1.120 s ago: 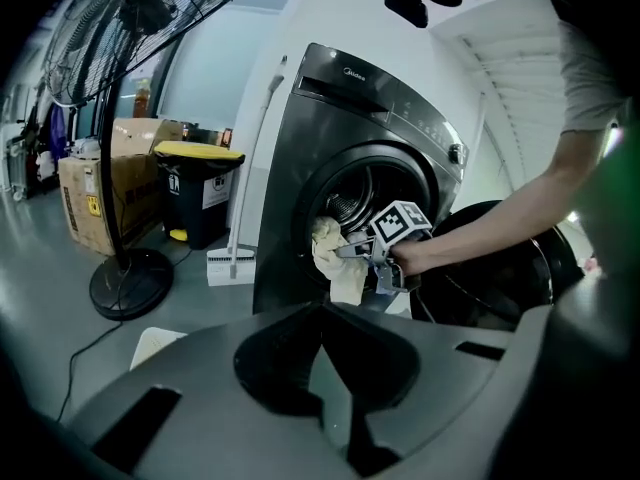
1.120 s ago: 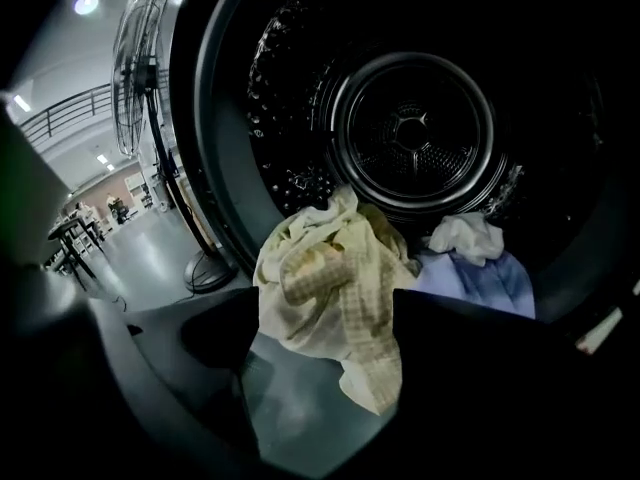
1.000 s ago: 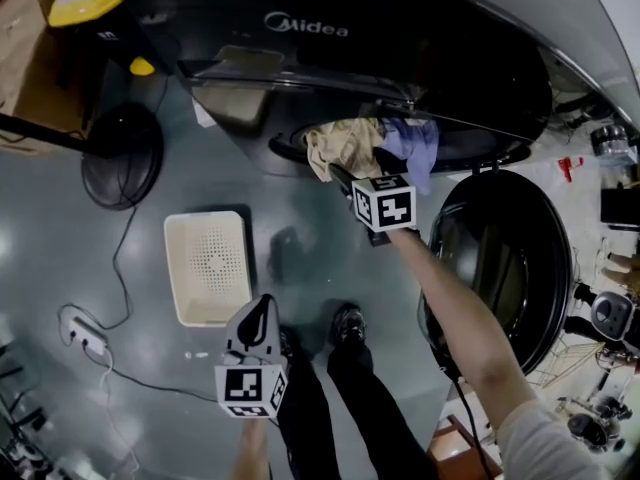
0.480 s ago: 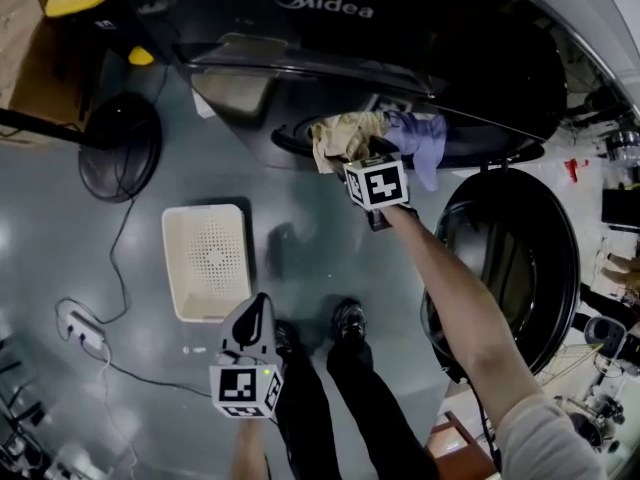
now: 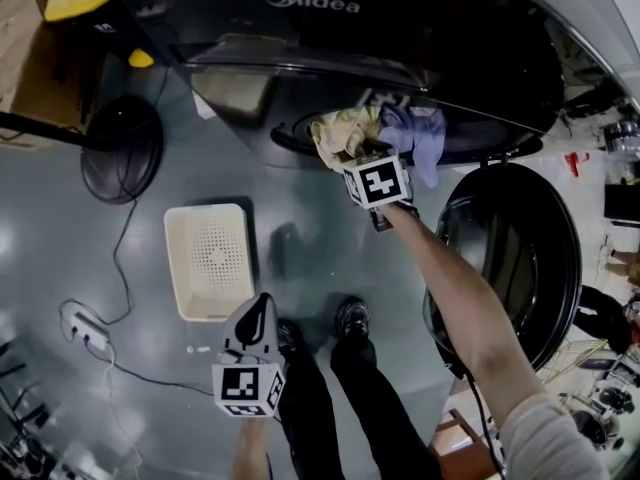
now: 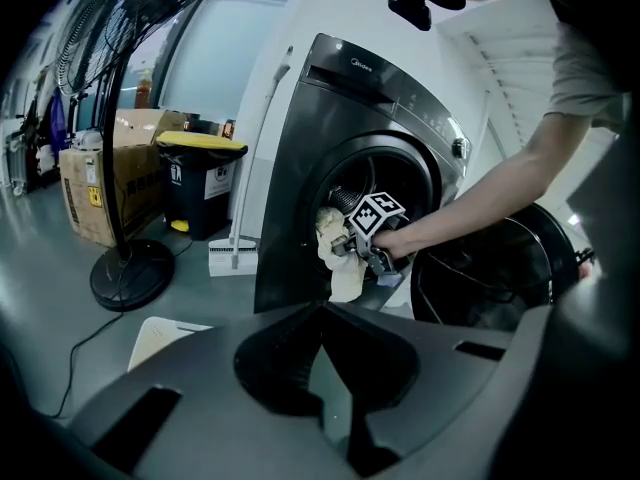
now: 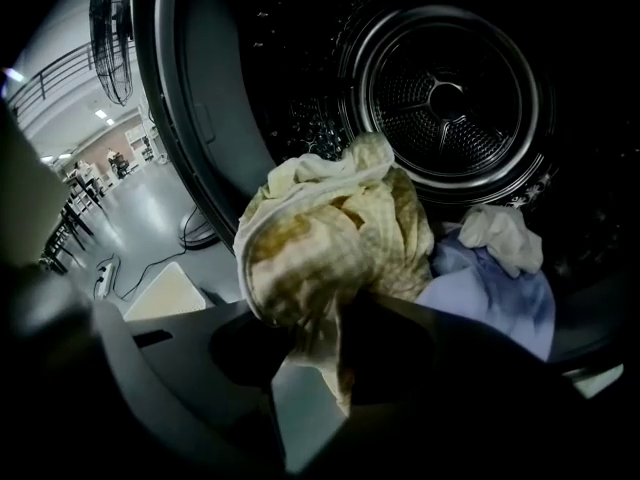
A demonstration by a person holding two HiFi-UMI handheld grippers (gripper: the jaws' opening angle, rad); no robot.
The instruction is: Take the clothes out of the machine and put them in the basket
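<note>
Broadly, by falling size, with clock directions read from the middle of the head view:

1. Floor (image 5: 60, 258): grey, glossy, running from six round to ten o'clock.
2. Washing machine (image 5: 420, 58): dark front-loader at twelve o'clock, drum mouth facing the person.
3. Door (image 5: 510, 258): round and dark, swung fully open, at three o'clock beside the drum mouth.
4. Fan base (image 5: 122, 148): black disc on the floor at ten o'clock, a cable trailing from it toward eight.
5. Basket (image 5: 207, 261): cream, rectangular, perforated bottom, on the floor at nine o'clock, well apart from the machine.
6. Beige cloth (image 7: 330, 238): crumpled yellowish piece bulging over the drum lip at twelve o'clock, a tail hanging down.
7. Lavender cloth (image 7: 490, 298): lies in the drum mouth just at three o'clock of the beige cloth, touching it.
8. White cloth (image 7: 505, 236): small bunch resting on top of the lavender one.
9. Right tool (image 7: 335, 313): at the drum mouth, pointing steeply down; its jaws have just been closing and now pinch the tail of the beige cloth.
10. Left tool (image 6: 320, 318): held at seven o'clock above the floor, aimed toward the machine, jaws together with nothing between them.
11. Power strip (image 5: 85, 336): white, on the floor at eight o'clock.
</note>
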